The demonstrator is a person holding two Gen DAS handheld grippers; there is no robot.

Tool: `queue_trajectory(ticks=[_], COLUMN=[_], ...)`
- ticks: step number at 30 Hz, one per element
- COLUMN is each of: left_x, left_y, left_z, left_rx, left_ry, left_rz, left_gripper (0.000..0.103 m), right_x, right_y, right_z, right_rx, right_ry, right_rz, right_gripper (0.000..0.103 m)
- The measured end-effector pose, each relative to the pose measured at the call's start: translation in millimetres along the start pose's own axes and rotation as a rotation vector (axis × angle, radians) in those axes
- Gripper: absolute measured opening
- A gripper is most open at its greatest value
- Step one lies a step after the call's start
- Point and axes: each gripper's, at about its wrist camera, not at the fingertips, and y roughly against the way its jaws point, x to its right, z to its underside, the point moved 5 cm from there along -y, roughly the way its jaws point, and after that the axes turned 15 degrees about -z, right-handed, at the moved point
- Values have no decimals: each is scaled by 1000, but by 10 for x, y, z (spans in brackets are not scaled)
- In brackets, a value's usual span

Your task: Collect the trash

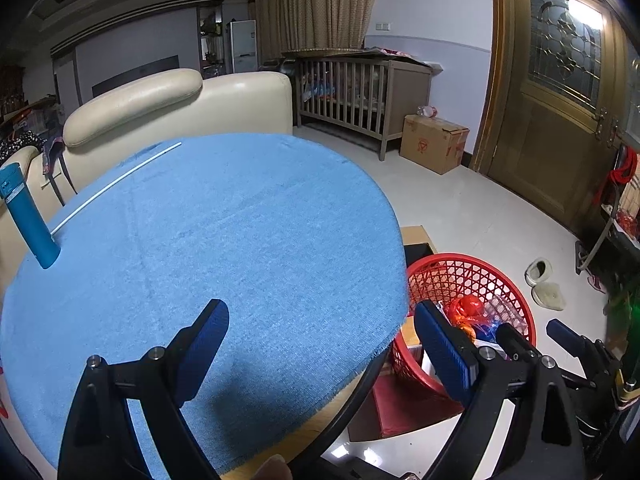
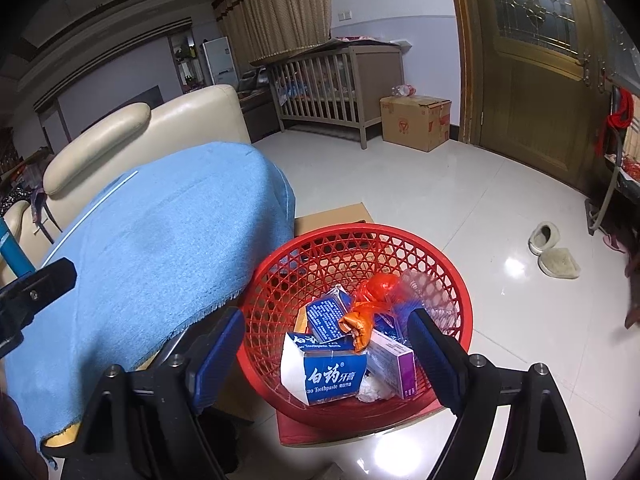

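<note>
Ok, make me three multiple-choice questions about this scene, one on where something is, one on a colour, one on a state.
1. Where is the red basket?
A. on the table
B. on the floor beside the table
C. on the sofa

2. What colour is the cloth on the table?
A. blue
B. green
C. white

3. How is the right tool?
A. shut on a box
B. shut on nothing
C. open, holding nothing

Answers:
1 B: the basket stands low next to the table's edge, on flat boxes on the floor.
2 A: the cloth over the tabletop is light blue.
3 C: its fingers stand wide apart above the basket, and the toothpaste box lies in the basket, not gripped.
</note>
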Motion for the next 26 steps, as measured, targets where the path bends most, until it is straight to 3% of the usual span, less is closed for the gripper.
queue_trajectory(ticks=[26], left_x=[146], left_y=[50], left_z=[66], left_rx=[16], left_ry=[-53], left_rz=[29], left_gripper=[94], right_x=[66], right_y=[0], right_z=[22], right_rx=[-2], right_ry=[-9], right_rz=[15], right_gripper=[86])
